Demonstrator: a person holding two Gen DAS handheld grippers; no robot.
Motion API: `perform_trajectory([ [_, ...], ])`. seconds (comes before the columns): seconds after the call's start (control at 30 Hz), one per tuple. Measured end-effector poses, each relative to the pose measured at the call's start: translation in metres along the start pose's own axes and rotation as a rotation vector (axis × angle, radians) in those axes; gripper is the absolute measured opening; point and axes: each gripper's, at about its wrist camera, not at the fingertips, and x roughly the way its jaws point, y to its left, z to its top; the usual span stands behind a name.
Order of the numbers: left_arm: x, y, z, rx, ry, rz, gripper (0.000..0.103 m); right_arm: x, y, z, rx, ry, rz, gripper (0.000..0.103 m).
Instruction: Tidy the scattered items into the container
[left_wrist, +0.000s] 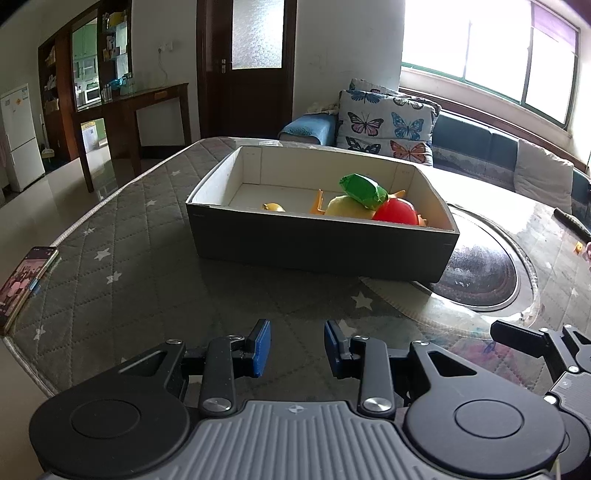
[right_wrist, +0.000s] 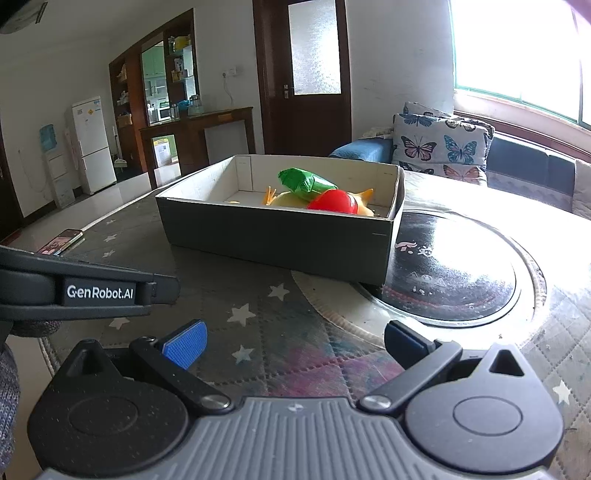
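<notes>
Both tools hang empty over the quilted table (left_wrist: 122, 266): left gripper (left_wrist: 297, 345) partly spread, right gripper (right_wrist: 295, 341) wider. Beyond, the box (left_wrist: 317, 245) runs lengthwise away, holding a green packet (left_wrist: 364, 190) lying tilted across a red ball (left_wrist: 395, 210).

left gripper (left_wrist: 297, 347): was black, with a grey ribbed middle, round black side discs and shiny silver screws
its pads (left_wrist: 263, 345): were blue
right gripper (right_wrist: 295, 343): looked the same, black arms on a grey ribbed body
its pads (right_wrist: 186, 343): were blue with a dotted grid
marking: white letters, "GenRobot.AI", on a black bar
sleeve (right_wrist: 9, 384): was grey knit
</notes>
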Motion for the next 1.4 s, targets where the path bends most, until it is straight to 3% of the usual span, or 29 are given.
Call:
perform_trajectory([
  [1.4, 0.015, -0.007, 0.014, 0.045, 0.000, 0.011, 0.035, 0.011, -0.006, 0.011, 0.000, 0.016, -0.029, 0.103],
])
